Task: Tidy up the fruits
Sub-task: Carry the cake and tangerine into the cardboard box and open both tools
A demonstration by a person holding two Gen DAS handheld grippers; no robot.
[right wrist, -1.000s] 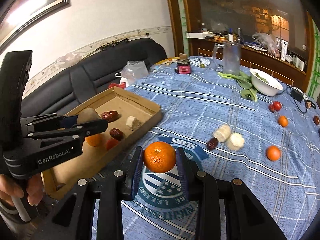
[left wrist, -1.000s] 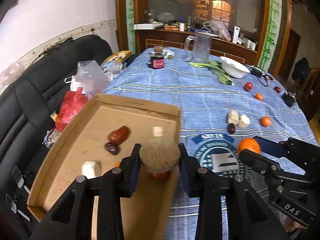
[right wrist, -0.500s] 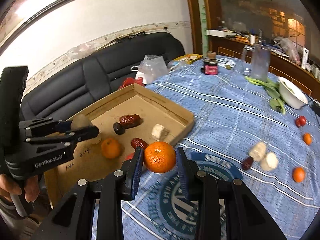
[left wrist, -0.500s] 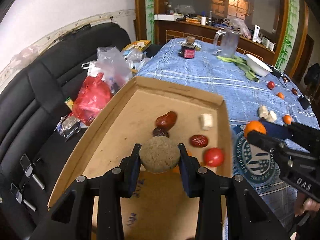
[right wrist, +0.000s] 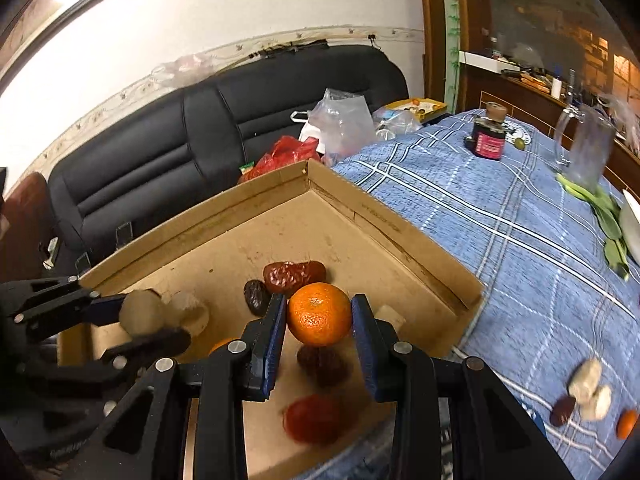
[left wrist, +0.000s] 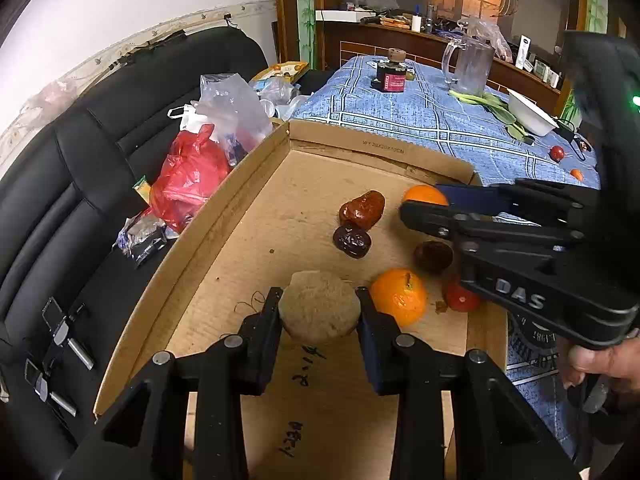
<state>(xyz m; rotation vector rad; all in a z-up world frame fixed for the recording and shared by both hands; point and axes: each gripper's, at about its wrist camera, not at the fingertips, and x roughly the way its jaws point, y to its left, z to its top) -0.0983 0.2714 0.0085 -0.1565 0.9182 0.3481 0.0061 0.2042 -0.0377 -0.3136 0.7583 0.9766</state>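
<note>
Fruits lie partly in the cardboard tray and partly out on the blue checked cloth. Readable writing is scarce: the right gripper carries "DAS" on its side in the left wrist view; the tray's far wall has a small printed line and its floor some black handwriting, both too small to read. The dark jar on the cloth has a red label I cannot read.

Both grippers point down and forward over the tray. The left gripper pinches a beige fuzzy round piece between its pads, low over the tray floor. The right gripper pinches an orange, held above the tray; a hand grips its handle at the lower right.

In the tray lie a red date, a darker date, another orange and a red tomato. On the cloth sit two pale chunks, a dark date and a small orange.
</note>
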